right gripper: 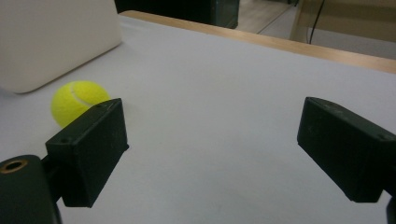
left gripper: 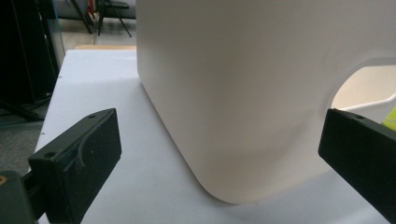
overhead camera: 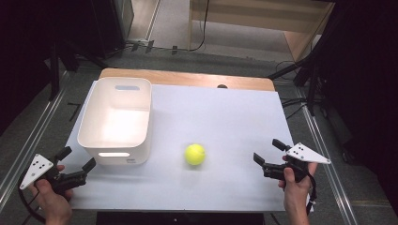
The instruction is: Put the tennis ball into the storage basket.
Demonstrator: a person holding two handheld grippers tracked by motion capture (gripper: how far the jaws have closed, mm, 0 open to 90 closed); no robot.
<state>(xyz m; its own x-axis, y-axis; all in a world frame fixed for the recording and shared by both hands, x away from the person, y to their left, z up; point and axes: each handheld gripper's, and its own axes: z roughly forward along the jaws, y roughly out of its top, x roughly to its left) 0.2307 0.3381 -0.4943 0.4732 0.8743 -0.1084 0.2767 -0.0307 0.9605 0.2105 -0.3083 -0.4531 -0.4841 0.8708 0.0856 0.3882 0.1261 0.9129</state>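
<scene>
In the left gripper view, the bin (left gripper: 243, 93) is cut off by the top and right edges, so its rim cannot be seen; through its handle slot only a blurred pale interior is made out, and a sliver of the ball (left gripper: 391, 117) is clipped by the right edge. In the right gripper view, the lower part of the ball (right gripper: 77, 100) is hidden behind the left jaw, and the bin (right gripper: 51, 39) is cropped by the top and left edges. In the high view, both forearms are cut off by the bottom edge, the print on the bin's (overhead camera: 115, 117) near wall is too small to be read, and the surroundings at both sides are lost in darkness.
</scene>
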